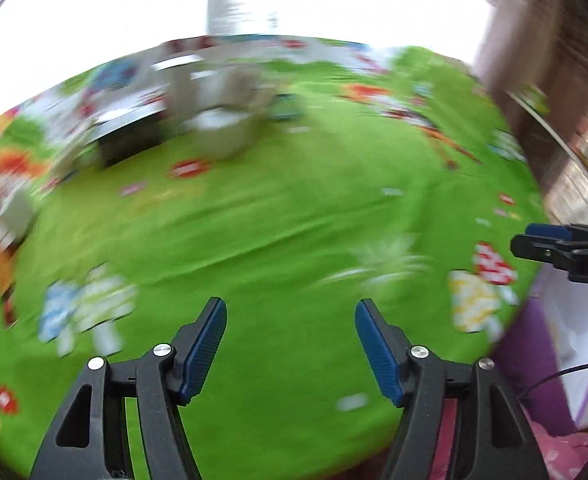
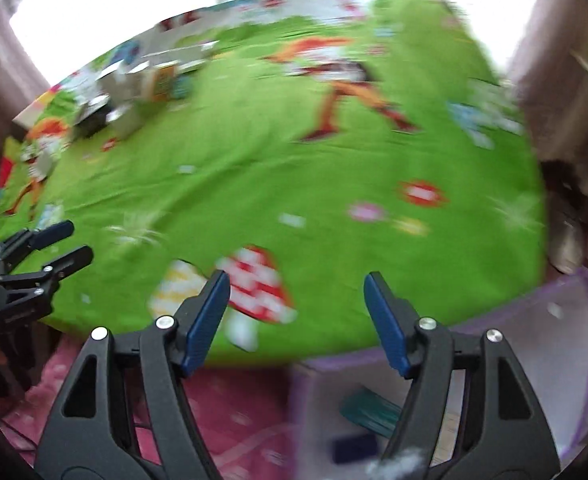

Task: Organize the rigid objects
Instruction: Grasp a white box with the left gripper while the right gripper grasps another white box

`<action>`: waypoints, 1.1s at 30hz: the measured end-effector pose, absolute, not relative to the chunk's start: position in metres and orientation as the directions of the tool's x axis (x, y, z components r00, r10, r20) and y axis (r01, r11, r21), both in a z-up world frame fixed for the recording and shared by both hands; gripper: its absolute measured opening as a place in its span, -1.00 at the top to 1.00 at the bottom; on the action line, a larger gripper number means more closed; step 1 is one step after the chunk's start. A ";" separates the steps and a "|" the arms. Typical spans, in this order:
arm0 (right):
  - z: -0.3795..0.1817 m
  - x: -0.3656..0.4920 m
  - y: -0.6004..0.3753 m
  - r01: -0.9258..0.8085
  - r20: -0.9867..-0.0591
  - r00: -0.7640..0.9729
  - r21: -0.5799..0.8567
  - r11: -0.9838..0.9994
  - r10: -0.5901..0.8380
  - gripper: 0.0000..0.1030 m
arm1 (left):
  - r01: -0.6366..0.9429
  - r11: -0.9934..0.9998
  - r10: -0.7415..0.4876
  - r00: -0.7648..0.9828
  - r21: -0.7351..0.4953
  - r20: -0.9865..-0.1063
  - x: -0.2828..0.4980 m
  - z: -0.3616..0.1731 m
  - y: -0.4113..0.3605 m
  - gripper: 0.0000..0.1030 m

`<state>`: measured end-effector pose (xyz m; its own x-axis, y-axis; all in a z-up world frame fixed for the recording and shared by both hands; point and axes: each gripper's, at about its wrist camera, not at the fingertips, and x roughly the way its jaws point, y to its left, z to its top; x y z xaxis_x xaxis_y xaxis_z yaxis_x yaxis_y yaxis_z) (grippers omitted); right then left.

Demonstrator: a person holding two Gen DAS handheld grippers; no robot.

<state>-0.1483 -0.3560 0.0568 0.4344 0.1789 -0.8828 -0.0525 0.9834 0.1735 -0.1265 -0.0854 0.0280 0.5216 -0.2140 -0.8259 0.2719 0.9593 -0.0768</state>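
- The left hand-held gripper (image 1: 290, 344) stands with its jaws apart and nothing between the blue pads; only the green printed cloth (image 1: 277, 216) shows through the gap.
- The right hand-held gripper (image 2: 297, 316) is likewise spread, its pads bare, over the near edge of the same cloth.
- The things to be organized sit in a blurred cluster of pale boxes (image 1: 217, 116) at the far left of the cloth, well apart from both hand-held grippers. What each item is cannot be told through the blur.
- In the right wrist view the same cluster (image 2: 125, 96) lies far off to the upper left.
- Only the right wrist view shows a pale purple-rimmed container (image 2: 534, 344) just beyond the cloth's near edge, under the right finger. A teal object (image 2: 368, 410) and a dark blue object (image 2: 354, 446) lie inside it.
- The left wrist view catches only a corner of that container at its right edge, with the right hand-held gripper's fingers above it.
- The right wrist view shows the left hand-held gripper at its left edge, fingers parted.
- The cloth is bright green, printed with cartoon mushrooms (image 2: 255, 284), flowers and orange figures, and lightly wrinkled.
- A pink patterned fabric (image 2: 229, 412) lies below the cloth's near edge.
- Bright windows (image 1: 133, 12) fill the background, with brownish curtains (image 2: 562, 64) at the sides.
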 end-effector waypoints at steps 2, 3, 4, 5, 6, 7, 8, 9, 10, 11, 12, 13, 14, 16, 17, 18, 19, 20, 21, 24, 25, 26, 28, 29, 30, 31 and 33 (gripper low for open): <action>0.049 -0.121 -0.319 -0.140 -0.875 0.418 0.203 0.969 0.244 -0.42 | 0.179 0.982 -0.150 0.536 -0.061 -0.831 -0.124 0.023 -0.048 -0.32; 0.043 -0.105 -0.298 -0.185 -0.875 0.407 0.202 0.962 0.263 -0.42 | 0.125 0.990 -0.117 0.541 -0.057 -0.833 -0.122 0.020 -0.029 -0.32; 0.037 -0.093 -0.281 -0.211 -0.878 0.396 0.196 0.958 0.268 -0.42 | 0.075 0.995 -0.090 0.543 -0.058 -0.835 -0.121 0.019 -0.010 -0.32; 0.032 -0.079 -0.266 -0.232 -0.881 0.386 0.194 0.953 0.273 -0.43 | 0.031 0.998 -0.070 0.545 -0.063 -0.836 -0.121 0.017 0.006 -0.32; 0.032 -0.066 -0.254 -0.244 -0.876 0.408 0.167 0.955 0.257 -0.53 | -0.017 0.997 -0.050 0.545 -0.071 -0.837 -0.121 0.016 0.024 -0.32; 0.032 -0.052 -0.243 -0.263 -0.871 0.421 0.149 0.953 0.252 -0.53 | -0.044 0.996 -0.041 0.546 -0.078 -0.836 -0.119 0.016 0.036 -0.33; 0.031 -0.041 -0.231 -0.287 -0.872 0.413 0.149 0.946 0.263 -0.53 | -0.069 0.994 -0.032 0.548 -0.083 -0.836 -0.119 0.015 0.047 -0.34; 0.032 -0.029 -0.219 -0.309 -0.868 0.418 0.141 0.940 0.268 -0.53 | -0.094 0.992 -0.015 0.551 -0.079 -0.834 -0.119 0.014 0.057 -0.37; 0.031 -0.019 -0.209 -0.329 -0.865 0.426 0.126 0.936 0.266 -0.53 | -0.109 0.991 0.000 0.554 -0.072 -0.833 -0.119 0.013 0.064 -0.40; 0.029 -0.011 -0.199 -0.346 -0.866 0.427 0.109 0.932 0.260 -0.54 | -0.125 0.990 0.018 0.556 -0.063 -0.831 -0.118 0.012 0.072 -0.41; 0.027 0.000 -0.189 -0.358 -0.865 0.439 0.081 0.930 0.245 -0.54 | -0.133 0.990 0.031 0.558 -0.052 -0.829 -0.114 0.010 0.076 -0.42; 0.026 0.010 -0.181 -0.367 -0.864 0.446 0.061 0.928 0.234 -0.54 | -0.140 0.989 0.045 0.559 -0.041 -0.828 -0.109 0.009 0.082 -0.43; 0.024 0.019 -0.174 -0.373 -0.863 0.452 0.046 0.927 0.224 -0.54 | -0.146 0.989 0.051 0.561 -0.038 -0.827 -0.106 0.008 0.087 -0.43; 0.022 0.035 -0.162 -0.384 -0.860 0.461 0.030 0.923 0.220 -0.54 | -0.150 0.988 0.049 0.566 -0.043 -0.823 -0.092 0.008 0.095 -0.44; 0.021 0.039 -0.158 -0.393 -0.857 0.463 0.032 0.919 0.228 -0.54 | -0.148 0.988 0.047 0.569 -0.046 -0.821 -0.085 0.008 0.100 -0.44; 0.022 0.041 -0.157 -0.407 -0.851 0.468 0.033 0.913 0.239 -0.47 | -0.149 0.988 0.049 0.573 -0.045 -0.818 -0.075 0.009 0.102 -0.44; 0.022 0.039 -0.154 -0.414 -0.840 0.486 0.020 0.910 0.240 -0.32 | -0.150 0.988 0.053 0.580 -0.042 -0.813 -0.067 0.011 0.105 -0.44; 0.022 0.037 -0.149 -0.422 -0.828 0.510 -0.004 0.907 0.234 0.11 | -0.151 0.988 0.058 0.585 -0.038 -0.809 -0.058 0.012 0.106 -0.44; 0.022 0.035 -0.147 -0.431 -0.830 0.508 -0.012 0.902 0.231 0.11 | -0.159 0.987 0.072 0.588 -0.028 -0.805 -0.046 0.013 0.108 -0.44; 0.023 0.024 -0.148 -0.439 -0.833 0.490 0.018 0.898 0.256 0.11 | -0.181 0.983 0.098 0.602 -0.016 -0.793 -0.017 0.017 0.116 -0.44; 0.023 0.019 -0.150 -0.441 -0.834 0.487 0.022 0.897 0.260 0.11 | -0.190 0.982 0.109 0.603 -0.010 -0.790 -0.012 0.019 0.117 -0.44; 0.023 0.017 -0.151 -0.443 -0.835 0.483 0.026 0.896 0.263 0.11 | -0.202 0.979 0.127 0.603 0.003 -0.788 -0.002 0.019 0.120 -0.44; 0.023 0.008 -0.155 -0.441 -0.836 0.472 0.048 0.896 0.278 0.11 | -0.212 0.977 0.145 0.601 0.018 -0.786 0.011 0.019 0.124 -0.45; 0.024 0.007 -0.155 -0.440 -0.838 0.468 0.055 0.896 0.282 0.11 | -0.216 0.976 0.153 0.589 0.027 -0.793 0.018 0.015 0.126 -0.45; 0.024 0.005 -0.156 -0.439 -0.839 0.465 0.059 0.896 0.283 0.11 | -0.218 0.975 0.160 0.566 0.040 -0.809 0.025 0.011 0.127 -0.44; 0.024 0.001 -0.157 -0.438 -0.840 0.462 0.062 0.897 0.284 0.11 | -0.216 0.976 0.156 0.550 0.040 -0.820 0.029 0.007 0.128 -0.40; 0.026 -0.006 -0.158 -0.436 -0.844 0.454 0.071 0.897 0.287 0.11 | -0.199 0.980 0.115 0.575 -0.003 -0.810 0.024 0.009 0.126 0.19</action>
